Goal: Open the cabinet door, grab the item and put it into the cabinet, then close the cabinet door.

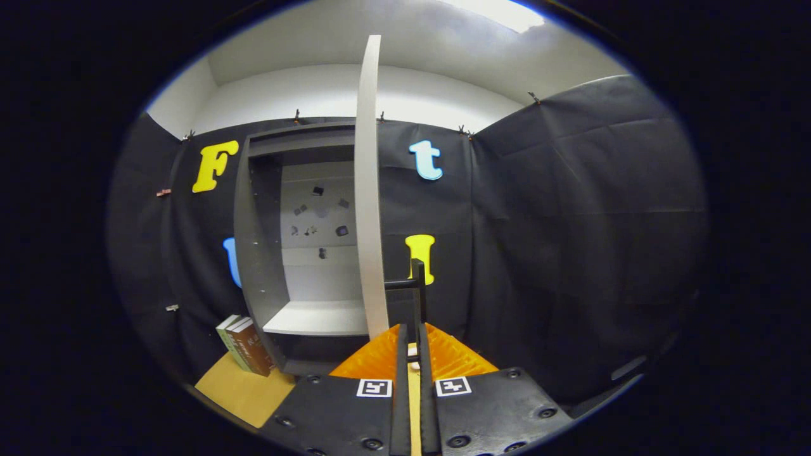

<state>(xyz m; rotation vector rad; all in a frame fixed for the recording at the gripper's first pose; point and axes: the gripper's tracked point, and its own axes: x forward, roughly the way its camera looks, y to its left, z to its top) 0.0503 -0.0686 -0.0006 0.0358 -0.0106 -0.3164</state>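
Two fingers (412, 345) stand almost together, and the thin black handle (418, 297) of the cabinet door (369, 190) runs down into the narrow gap between them (both fingers appear to press on the bar, though the contact itself is small and hard to make out). The door, pale and seen nearly edge-on, is swung open and rises straight up just ahead of the fingers. Beside it, on its left, the grey cabinet (256, 253) stands open, with a light shelf board (317, 316) low inside and several small dark marks on its pale back panel. A pair of books (244, 345) leans against the cabinet's lower left corner, standing on the yellowish tabletop (244, 392). A strip of the same tabletop colour shows between the two finger mounts near the camera.
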